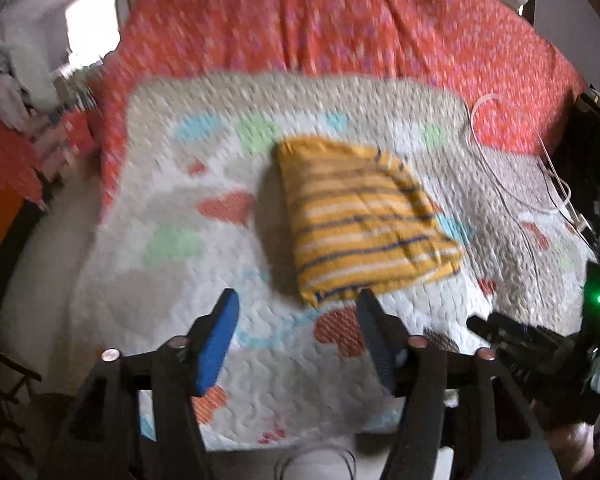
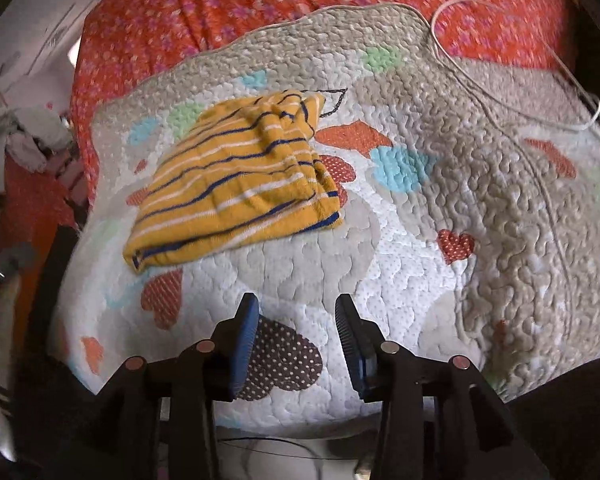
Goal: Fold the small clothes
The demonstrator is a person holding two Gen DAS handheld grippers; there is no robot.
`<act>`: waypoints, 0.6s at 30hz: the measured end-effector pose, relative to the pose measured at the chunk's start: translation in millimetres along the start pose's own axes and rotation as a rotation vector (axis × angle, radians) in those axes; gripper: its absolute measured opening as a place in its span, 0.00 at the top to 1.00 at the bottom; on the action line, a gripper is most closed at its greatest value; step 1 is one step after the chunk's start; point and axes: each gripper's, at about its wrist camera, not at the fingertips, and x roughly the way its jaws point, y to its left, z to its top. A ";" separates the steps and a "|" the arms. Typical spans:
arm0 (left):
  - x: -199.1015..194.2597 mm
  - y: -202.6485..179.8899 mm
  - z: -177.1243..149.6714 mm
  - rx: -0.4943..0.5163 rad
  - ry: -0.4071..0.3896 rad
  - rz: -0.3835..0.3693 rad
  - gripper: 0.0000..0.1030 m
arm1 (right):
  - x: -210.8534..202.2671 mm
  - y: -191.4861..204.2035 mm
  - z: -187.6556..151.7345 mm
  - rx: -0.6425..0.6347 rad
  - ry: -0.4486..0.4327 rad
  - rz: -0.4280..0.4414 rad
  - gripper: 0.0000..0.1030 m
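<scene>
So the yellow striped garment (image 1: 364,220) is sitting roughly in the middle of the quilted mat (image 1: 180,280), already bundled into a compact, roughly rectangular stack with a few layers showing at the near edge. From the right wrist view (image 2: 236,188) there's a bunched ridge along its far-right side, so the fold isn't perfectly flat. It looks like thin knit cotton: light, totally floppy, and not slippery on that bumpy quilt. It'll probably drape and sag the second it's lifted, and the layers could slide apart if only the top one gets pinched.

Best bet for a grip is likely the near corners or the thick folded edge, catching all layers at once, one tong per corner.

The left gripper (image 1: 296,300) has its blue pads spread wide and holds nothing; its right finger tip sits just at the garment's near edge in that view, though whether it touches is hard to say with the blur. The right gripper (image 2: 296,308) is also spread and empty, hovering over the mat near a brown dotted heart (image 2: 284,360), clear of the cloth.

Around that: a white cable (image 2: 500,92) looping over the mat's right side, and the red floral bedsheet (image 1: 340,20) underneath everything.
</scene>
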 end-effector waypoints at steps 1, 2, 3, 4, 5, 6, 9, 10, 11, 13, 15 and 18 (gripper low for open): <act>-4.0 -0.6 -0.6 0.006 -0.024 0.014 0.36 | 1.4 2.5 0.2 -0.010 0.000 -0.012 0.58; -7.5 -1.5 -1.4 0.014 -0.048 0.030 0.36 | 3.2 5.3 0.4 -0.026 -0.002 -0.031 0.58; -9.8 -3.2 -2.8 0.023 -0.067 0.041 0.36 | 4.0 7.2 0.5 -0.037 -0.007 -0.047 0.58; -10.6 -4.0 -3.4 0.030 -0.074 0.045 0.35 | 4.9 9.2 0.7 -0.047 -0.012 -0.062 0.58; -11.0 -5.1 -4.7 0.038 -0.080 0.051 0.35 | 5.7 11.1 0.5 -0.058 -0.015 -0.077 0.57; -11.1 -7.4 -7.0 0.050 -0.085 0.057 0.35 | 6.3 12.2 0.6 -0.070 -0.019 -0.092 0.57; -7.3 -12.1 -12.0 0.069 -0.079 0.065 0.34 | 7.9 14.2 0.6 -0.095 -0.026 -0.133 0.54; -6.0 -13.5 -13.2 0.072 -0.075 0.067 0.34 | 7.8 14.5 0.5 -0.100 -0.029 -0.141 0.54; -4.7 -14.6 -14.4 0.075 -0.071 0.065 0.34 | 7.6 14.9 0.1 -0.104 -0.031 -0.146 0.54; -3.2 -17.1 -15.4 0.078 -0.066 0.065 0.34 | 6.9 15.7 -0.3 -0.115 -0.038 -0.169 0.53; -3.3 -18.1 -16.5 0.079 -0.069 0.064 0.34 | 6.5 16.0 -0.3 -0.125 -0.043 -0.188 0.53; -3.8 -21.2 -18.0 0.081 -0.075 0.068 0.29 | 7.0 15.5 0.1 -0.129 -0.043 -0.198 0.50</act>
